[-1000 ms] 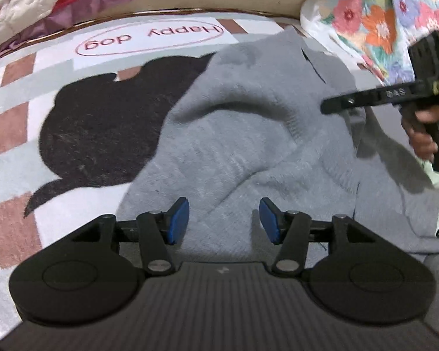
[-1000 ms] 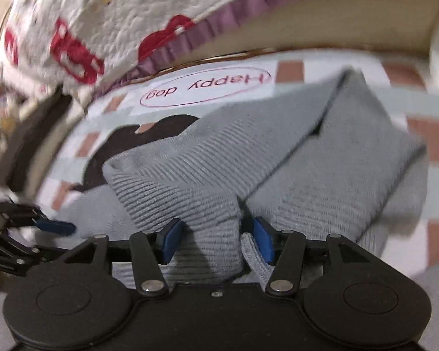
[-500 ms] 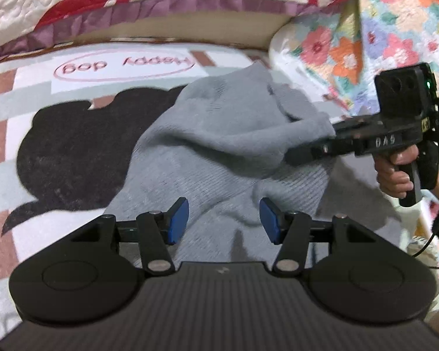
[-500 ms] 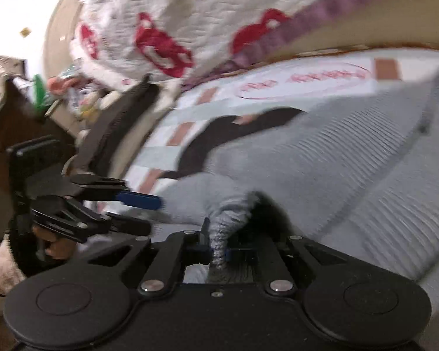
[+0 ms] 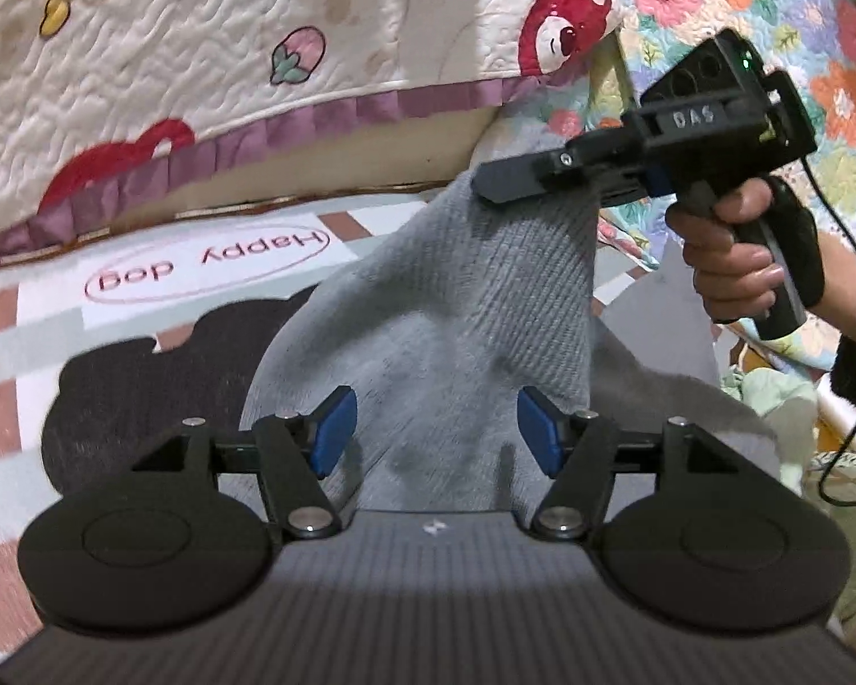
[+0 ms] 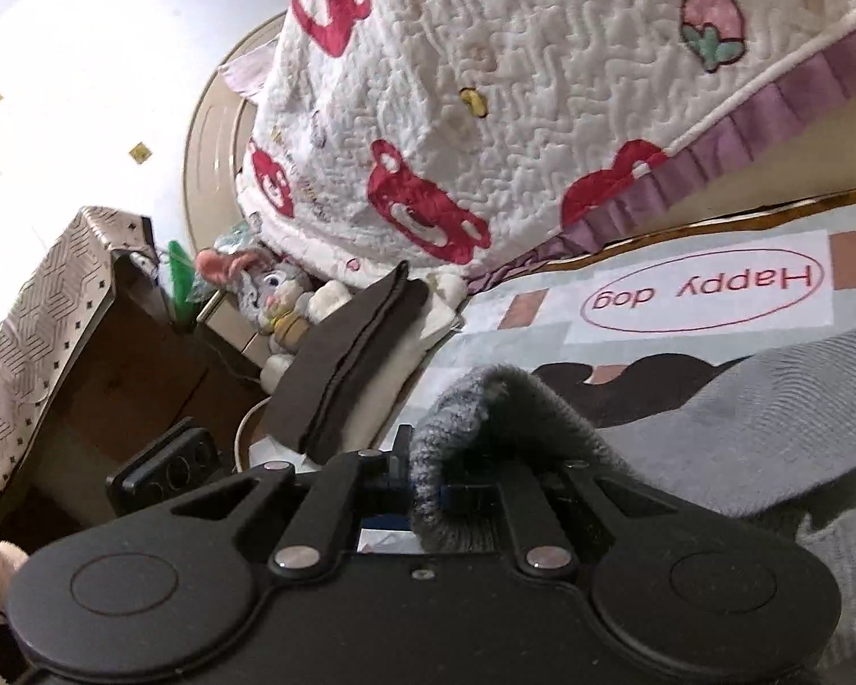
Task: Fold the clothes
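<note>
A grey knit sweater (image 5: 473,308) lies on a patterned mat (image 5: 211,262) printed with "Happy dog" and a black dog shape. My right gripper (image 5: 570,177) is shut on a fold of the sweater and holds it lifted, so the cloth hangs in a peak. In the right wrist view the pinched grey fold (image 6: 473,445) bulges up between the closed jaws. My left gripper (image 5: 436,436) is open, low over the near part of the sweater, with cloth lying between its blue pads (image 5: 331,434).
A quilted cream bedspread (image 5: 211,57) with red bears hangs behind the mat. Floral fabric (image 5: 770,17) is at the right. In the right wrist view a dark folded garment (image 6: 348,342), soft toys (image 6: 274,297) and a brown cabinet (image 6: 57,314) stand at the left.
My right gripper closed on a fold of the sweater and lifted it up and back. The left gripper stayed open and tilted up toward the bed.
</note>
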Demonstrator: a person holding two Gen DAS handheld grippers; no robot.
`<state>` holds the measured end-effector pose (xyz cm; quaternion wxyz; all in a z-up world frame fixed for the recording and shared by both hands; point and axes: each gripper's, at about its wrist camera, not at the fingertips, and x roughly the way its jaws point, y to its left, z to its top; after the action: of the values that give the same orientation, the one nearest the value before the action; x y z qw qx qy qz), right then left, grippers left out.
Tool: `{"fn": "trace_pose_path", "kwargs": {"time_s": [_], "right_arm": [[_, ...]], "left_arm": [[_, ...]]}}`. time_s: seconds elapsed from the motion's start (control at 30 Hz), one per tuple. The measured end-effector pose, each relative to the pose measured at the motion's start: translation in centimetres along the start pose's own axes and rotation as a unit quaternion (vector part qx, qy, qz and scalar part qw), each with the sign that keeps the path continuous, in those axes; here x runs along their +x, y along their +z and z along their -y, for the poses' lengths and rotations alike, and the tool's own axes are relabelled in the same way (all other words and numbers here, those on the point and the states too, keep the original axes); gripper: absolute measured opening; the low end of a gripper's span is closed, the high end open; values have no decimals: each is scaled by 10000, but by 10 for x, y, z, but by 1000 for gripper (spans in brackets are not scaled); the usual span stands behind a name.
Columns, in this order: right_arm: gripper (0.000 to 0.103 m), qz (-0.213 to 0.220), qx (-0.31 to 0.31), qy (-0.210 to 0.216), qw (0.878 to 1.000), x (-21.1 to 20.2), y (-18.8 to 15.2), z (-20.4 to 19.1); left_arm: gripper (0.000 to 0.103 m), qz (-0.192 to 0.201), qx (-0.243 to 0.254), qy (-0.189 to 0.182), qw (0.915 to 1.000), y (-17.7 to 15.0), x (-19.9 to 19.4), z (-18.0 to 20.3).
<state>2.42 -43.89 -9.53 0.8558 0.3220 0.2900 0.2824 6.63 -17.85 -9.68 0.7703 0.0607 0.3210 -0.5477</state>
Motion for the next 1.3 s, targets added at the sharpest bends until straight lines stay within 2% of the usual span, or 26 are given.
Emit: {"fn": "trace_pose_path", "kwargs": {"time_s": [0.1, 0.23, 0.33, 0.4, 0.43, 0.47, 0.57, 0.6, 0.7, 0.73, 0.8, 0.83, 0.87, 0.93, 1.0, 1.03, 1.07, 1.17, 1.2, 1.3], "right_arm": [[11, 18, 25, 313, 9995, -3, 2, -3], [11, -85, -52, 529, 9986, -3, 5, -9], [11, -262, -107, 664, 9974, -1, 5, -13], [11, -323, -173, 787, 9962, -1, 4, -17], [11, -353, -210, 843, 9956, -1, 4, -19], [11, -379, -259, 865, 9952, 0, 4, -21], [12, -371, -399, 702, 9960, 0, 11, -20], [16, -263, -403, 583, 9971, -5, 16, -18], [17, 313, -308, 36, 9990, -31, 30, 2], [19, 353, -312, -402, 9981, -39, 32, 12], [22, 401, -327, -1328, 9898, -52, 36, 33], [22, 279, -380, -2054, 9775, -52, 35, 44], [22, 161, -409, -2749, 9605, -51, 34, 57], [22, 10, -286, -3844, 9227, -50, 32, 86], [24, 120, -198, -4126, 9106, -55, 31, 108], [27, 205, -86, -4141, 9100, -58, 32, 118], [32, 278, 18, -4143, 9097, -61, 33, 128], [38, 317, 211, -3992, 9161, -61, 40, 146], [43, 301, 175, -3978, 9168, -58, 44, 149], [54, 320, 101, -3918, 9194, -49, 61, 161]], "left_arm": [[62, 240, 78, 144, 9996, 8, 0, 8], [70, 625, 260, 384, 9970, 20, 0, 19], [69, 705, 587, 257, 9955, 21, 0, 25], [49, 596, 665, 237, 9957, 28, -1, 23], [17, 527, 674, 267, 9960, 33, -2, 20], [8, 458, 683, 296, 9962, 39, -4, 18], [7, 250, 710, 385, 9964, 55, -8, 10], [7, 207, 662, 457, 9965, 62, -10, 4], [7, 392, -150, 981, 9943, 89, -22, -55], [7, 443, -381, 1209, 9909, 96, -25, -76], [7, 305, -365, 2040, 9778, 94, -13, -110], [7, 182, -371, 2353, 9710, 91, -3, -125], [7, 84, -471, 2486, 9674, 86, 6, -142], [7, -70, -938, 2469, 9645, 76, 20, -175], [7, -143, -1243, 2439, 9617, 68, 29, -198], [7, -172, -1306, 2459, 9603, 64, 33, -206], [7, -197, -1368, 2473, 9590, 60, 37, -214], [7, -239, -1585, 2456, 9560, 55, 42, -229], [7, -249, -1629, 2433, 9558, 55, 43, -234], [7, -337, -1520, 2483, 9561, 57, 47, -239]]}}
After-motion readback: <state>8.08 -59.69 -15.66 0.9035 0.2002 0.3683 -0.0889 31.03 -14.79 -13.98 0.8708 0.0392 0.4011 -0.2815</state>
